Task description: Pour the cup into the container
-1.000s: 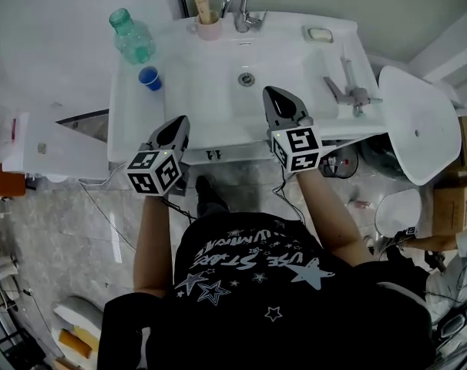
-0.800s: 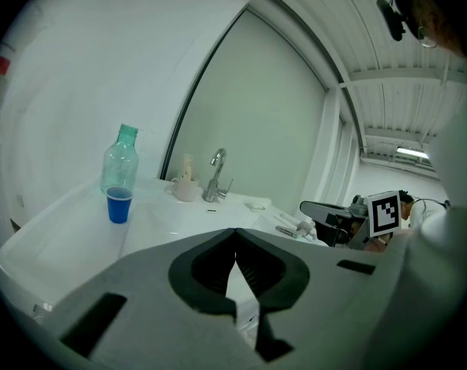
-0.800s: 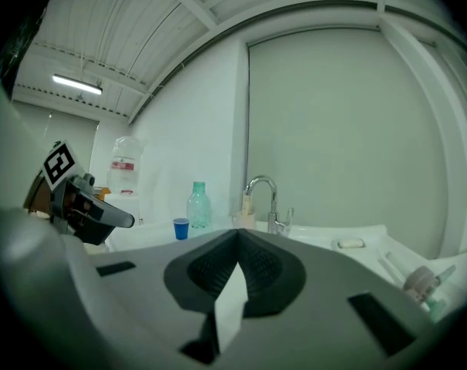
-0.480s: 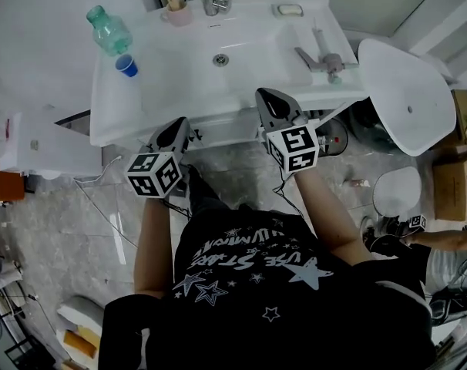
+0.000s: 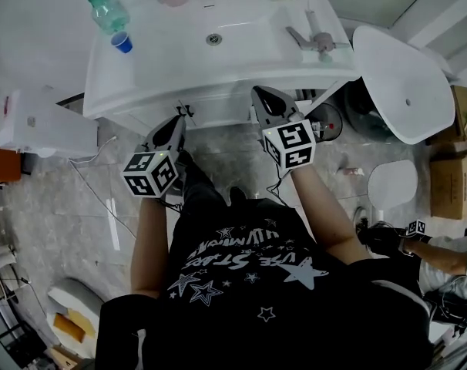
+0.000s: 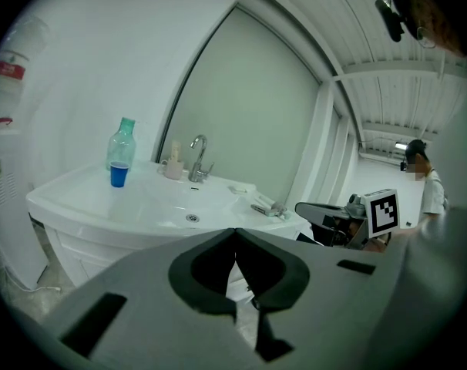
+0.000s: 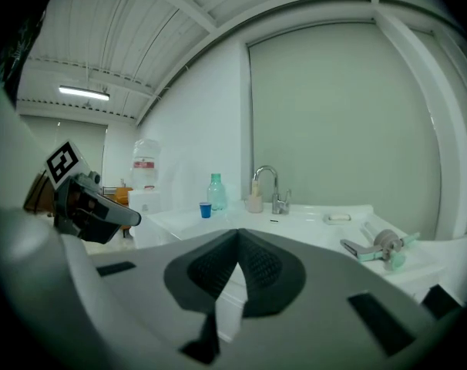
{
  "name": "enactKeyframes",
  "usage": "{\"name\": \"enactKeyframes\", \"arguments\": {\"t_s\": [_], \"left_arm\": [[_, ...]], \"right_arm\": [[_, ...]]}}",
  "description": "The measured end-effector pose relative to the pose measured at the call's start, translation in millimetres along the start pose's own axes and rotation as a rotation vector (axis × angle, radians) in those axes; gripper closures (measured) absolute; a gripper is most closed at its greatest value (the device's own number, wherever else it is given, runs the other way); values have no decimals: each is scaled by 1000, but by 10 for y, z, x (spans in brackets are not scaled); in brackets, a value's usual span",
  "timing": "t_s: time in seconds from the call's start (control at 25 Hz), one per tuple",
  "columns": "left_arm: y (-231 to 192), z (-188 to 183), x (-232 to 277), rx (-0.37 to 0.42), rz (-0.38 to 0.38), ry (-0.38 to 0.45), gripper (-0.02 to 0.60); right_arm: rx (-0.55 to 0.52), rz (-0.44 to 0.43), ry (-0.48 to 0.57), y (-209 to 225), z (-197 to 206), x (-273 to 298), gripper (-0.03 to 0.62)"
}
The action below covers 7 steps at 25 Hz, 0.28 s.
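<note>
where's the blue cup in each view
Head view: blue cup at top left, on the sink.
Left gripper view: cup left of centre.
Right gripper view: cup small, just left of centre.
Shared landmark: the green bottle right beside it.

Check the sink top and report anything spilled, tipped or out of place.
Nothing stands out. The blue cup stands upright beside the green bottle at the back left corner of the sink, and no spill shows on its white surface.
</note>
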<state>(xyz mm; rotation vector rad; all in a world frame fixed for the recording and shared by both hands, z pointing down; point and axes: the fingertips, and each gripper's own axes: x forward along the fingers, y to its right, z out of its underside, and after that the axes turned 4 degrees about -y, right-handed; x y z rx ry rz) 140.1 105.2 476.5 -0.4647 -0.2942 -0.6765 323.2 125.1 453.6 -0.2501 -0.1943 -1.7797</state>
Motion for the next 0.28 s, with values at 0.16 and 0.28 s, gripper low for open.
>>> {"name": "enactKeyframes", "arguments": {"t_s": [0.16, 0.28], "left_arm": [[50, 43, -172, -14, -15, 18, 571], [93, 93, -290, -13, -17, 24, 571]], "right_arm": [[-7, -22, -8, -119, 40, -125, 589], [-7, -30, -10, -210, 61, -209, 588]]}}
